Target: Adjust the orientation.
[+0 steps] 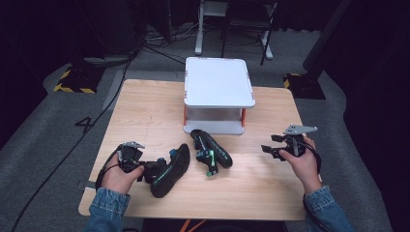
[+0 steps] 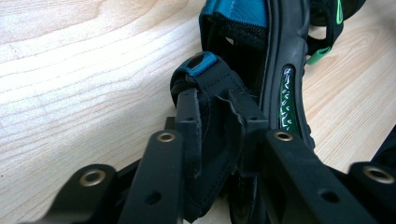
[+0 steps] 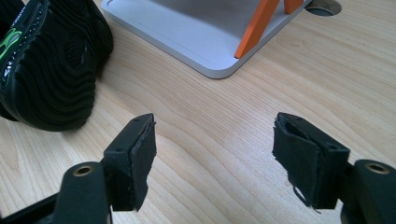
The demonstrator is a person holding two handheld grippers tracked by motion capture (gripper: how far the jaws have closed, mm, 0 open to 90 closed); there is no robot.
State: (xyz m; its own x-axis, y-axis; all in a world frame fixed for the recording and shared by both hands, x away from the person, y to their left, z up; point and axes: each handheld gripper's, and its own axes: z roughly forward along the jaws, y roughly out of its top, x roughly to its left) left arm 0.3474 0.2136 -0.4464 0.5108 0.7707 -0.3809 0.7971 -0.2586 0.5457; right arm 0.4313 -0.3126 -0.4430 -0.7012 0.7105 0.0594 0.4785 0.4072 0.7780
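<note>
Dark floor and trailing cables surround a pale wooden table [image 1: 145, 106], and from the high view we have a white two-tier rack [image 1: 218, 82] with orange posts standing at twelve o'clock on it. Two black sandals with green trim lie in front of it: the near sandal [image 1: 170, 171] at seven o'clock from the rack, the second sandal [image 1: 211, 151] just below the rack's front edge, the two close but apart. The left gripper [image 1: 147, 169] is right on the near sandal's heel end, and the right gripper [image 1: 268, 150] hovers off at four o'clock, well apart from both.

Over to the left gripper view: the jaws are pinched narrow on a black heel strap [image 2: 210, 88] with a blue loop, and the padded strap sits squeezed between the pads. The sole rises on edge at one o'clock.

Right gripper view now: jaws spread wide, nothing between them but bare wood, the second sandal's ridged sole [image 3: 51, 70] at ten o'clock, the rack's lower shelf [image 3: 187, 42] at twelve.

My read: the strap is soft, so lift slowly and straight up, let the sandal hang steady, then carry it toward the rack without swinging.
</note>
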